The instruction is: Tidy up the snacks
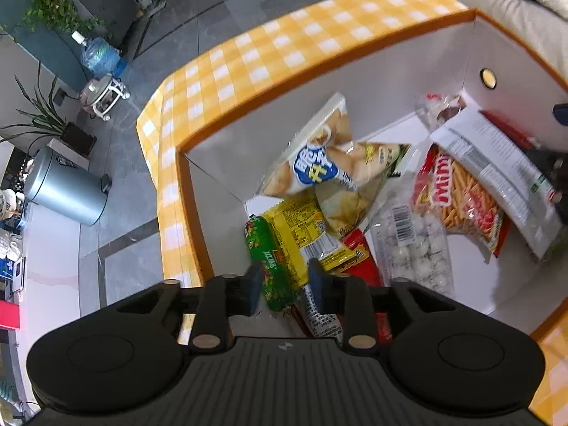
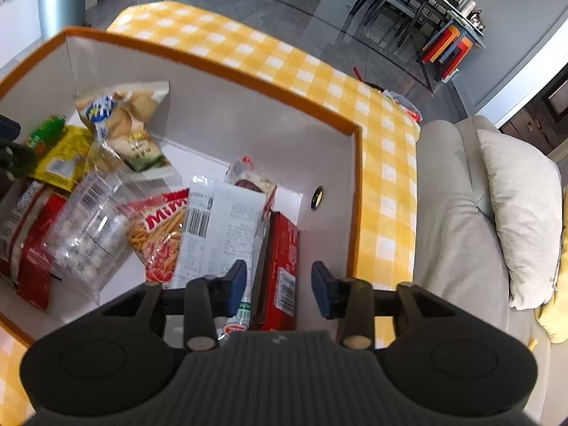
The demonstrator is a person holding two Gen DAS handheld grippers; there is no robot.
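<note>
Both grippers hang over a white box with an orange rim (image 1: 184,184) (image 2: 220,67), full of snacks. My left gripper (image 1: 285,285) is open above a green packet (image 1: 271,266) and a yellow packet (image 1: 301,234); its pads do not press on either. A chip bag with a blue logo (image 1: 312,156) (image 2: 117,117) leans on the far wall. My right gripper (image 2: 278,289) is open, with a red carton (image 2: 282,259) standing between its pads and a gap on the right side. Beside the carton lie a white packet (image 2: 216,234) and a red Mimi stick bag (image 2: 159,234) (image 1: 458,206).
The box stands on a yellow checked tablecloth (image 1: 269,49) (image 2: 387,163). A clear tub of white balls (image 1: 415,248) (image 2: 88,234) sits mid-box. A grey sofa with a cushion (image 2: 518,209) is to the right, and a metal bin (image 1: 64,188) stands on the floor.
</note>
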